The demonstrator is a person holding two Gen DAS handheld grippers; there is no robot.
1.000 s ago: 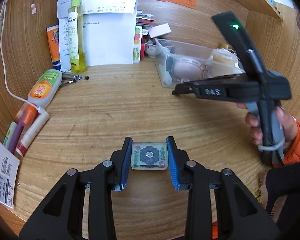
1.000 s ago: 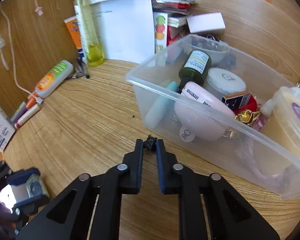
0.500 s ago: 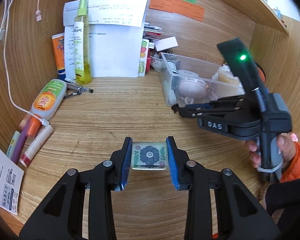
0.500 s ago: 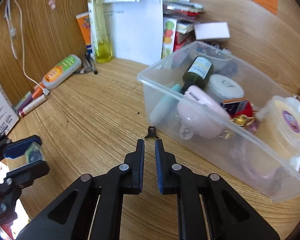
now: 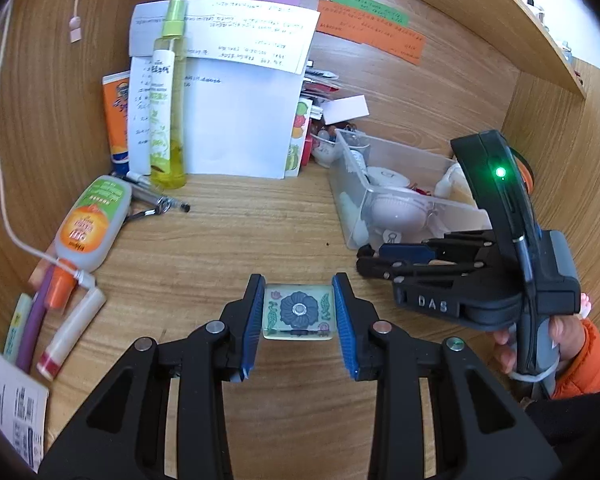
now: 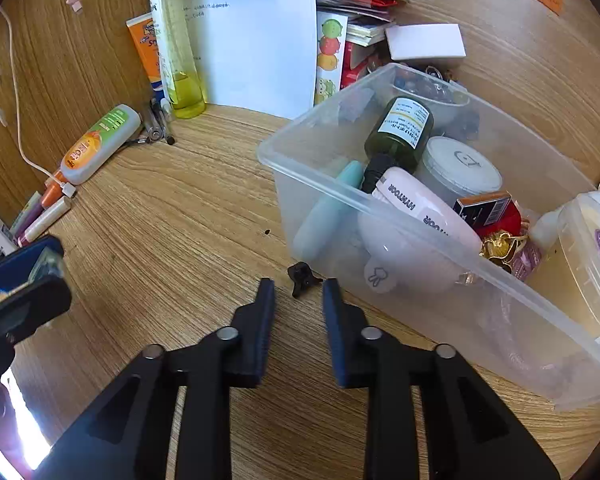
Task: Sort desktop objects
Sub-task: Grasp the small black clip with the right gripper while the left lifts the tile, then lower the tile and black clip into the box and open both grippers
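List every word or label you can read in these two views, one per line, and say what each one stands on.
"DAS": on the body of the right tongs.
"HYNTOOR": on the pale pink case inside the clear bin, partly hidden.
Papers, sticky notes, bottle labels: too small or blurred to read.

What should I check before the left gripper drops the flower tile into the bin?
1. Flower tile between the left gripper pads: ok.
2. Tile clear of the desk: cannot tell.
3. Right gripper empty, jaws opening: ok.
4. Small black piece on the desk beside the clear bin, not inside: not ok.
5. Free room in the bin: cannot tell, it looks crowded.
6. Right gripper out of the left's path to the bin: not ok.
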